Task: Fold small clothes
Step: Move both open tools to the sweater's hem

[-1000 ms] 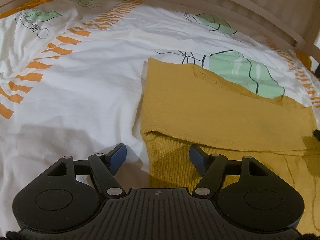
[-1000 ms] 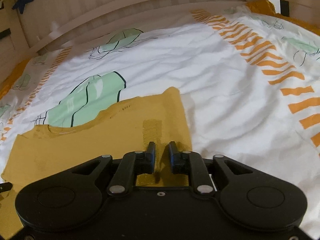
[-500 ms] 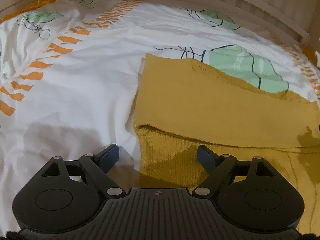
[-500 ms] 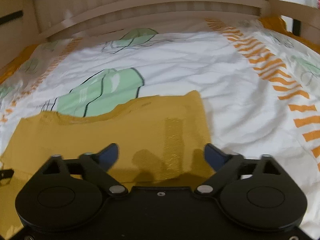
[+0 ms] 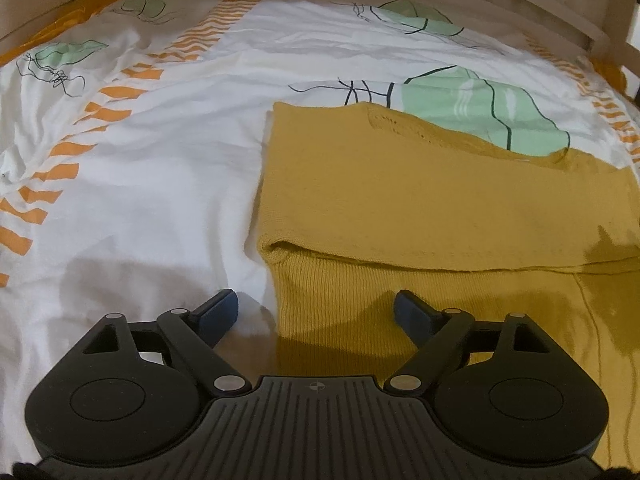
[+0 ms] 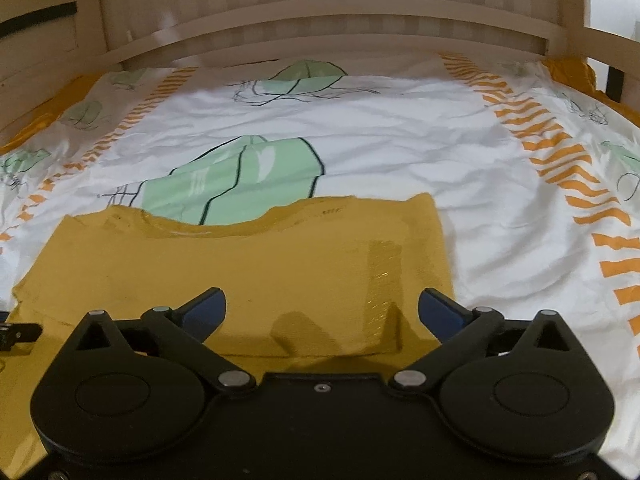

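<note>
Right wrist: right gripper (image 6: 322, 307) opening over folded yellow sweater (image 6: 248, 264), prob. clear.

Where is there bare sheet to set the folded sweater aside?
Free: the white sheet between the sweater and the orange stripes; likewise on its other side, up to the stripes there. Beyond it, plain sheet runs to the headboard. Crowded: the near middle, where the sweater lies.

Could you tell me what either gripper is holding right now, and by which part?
Nothing is held. The left gripper stands open and the right gripper is opening, both above the yellow knit garment.
</note>
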Available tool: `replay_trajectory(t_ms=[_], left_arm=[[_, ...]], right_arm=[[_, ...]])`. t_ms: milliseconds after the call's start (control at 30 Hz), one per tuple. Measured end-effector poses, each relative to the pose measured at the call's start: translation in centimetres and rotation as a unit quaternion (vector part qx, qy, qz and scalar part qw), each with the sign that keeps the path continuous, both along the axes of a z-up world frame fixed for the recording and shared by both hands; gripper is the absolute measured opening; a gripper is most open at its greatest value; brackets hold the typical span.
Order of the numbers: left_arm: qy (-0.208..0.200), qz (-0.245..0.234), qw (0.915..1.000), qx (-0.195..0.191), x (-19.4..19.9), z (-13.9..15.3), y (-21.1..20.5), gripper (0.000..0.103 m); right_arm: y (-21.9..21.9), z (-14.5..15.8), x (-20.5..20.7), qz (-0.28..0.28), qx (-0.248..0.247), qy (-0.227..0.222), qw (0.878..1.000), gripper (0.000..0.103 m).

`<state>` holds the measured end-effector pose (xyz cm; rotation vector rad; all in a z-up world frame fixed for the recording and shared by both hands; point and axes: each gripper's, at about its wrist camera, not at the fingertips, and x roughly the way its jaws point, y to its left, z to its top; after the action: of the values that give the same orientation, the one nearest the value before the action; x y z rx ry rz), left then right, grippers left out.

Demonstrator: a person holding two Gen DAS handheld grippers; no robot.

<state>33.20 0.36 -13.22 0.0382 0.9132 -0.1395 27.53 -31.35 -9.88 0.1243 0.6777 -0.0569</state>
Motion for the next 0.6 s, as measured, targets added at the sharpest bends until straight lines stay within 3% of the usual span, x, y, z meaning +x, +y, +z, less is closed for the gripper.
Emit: replay_trajectory(t_ms=[267,367,467,600], left_arm=[[-0.012,0.019,0.9988,-0.044,-0.2,1.0,1.0,0.058],[-0.026,0.029,0.9973,-0.063,-0.8,1.8,1.4,0.058],[-0.048,0.031,0.9968,-0.055,-2.3,3.0,1.3,0.058],[-0.046,0.031,0.9954,-0.078,-5.6,4.6,1.9,0.058]], right_arm=[[1.2,0.8,-2.1,0.013,0.012,-0.008,1.0,0.102],[1.2,1.7,-3.4,0.003,0.025,-0.016,1.0,0.102],[1.2,2.7,-5.3,-0.01,0.038,-0.028,0.999,0.102],[0.9,3.5,-9.3,-0.031,0.073,-0.033,0.996,0.102]])
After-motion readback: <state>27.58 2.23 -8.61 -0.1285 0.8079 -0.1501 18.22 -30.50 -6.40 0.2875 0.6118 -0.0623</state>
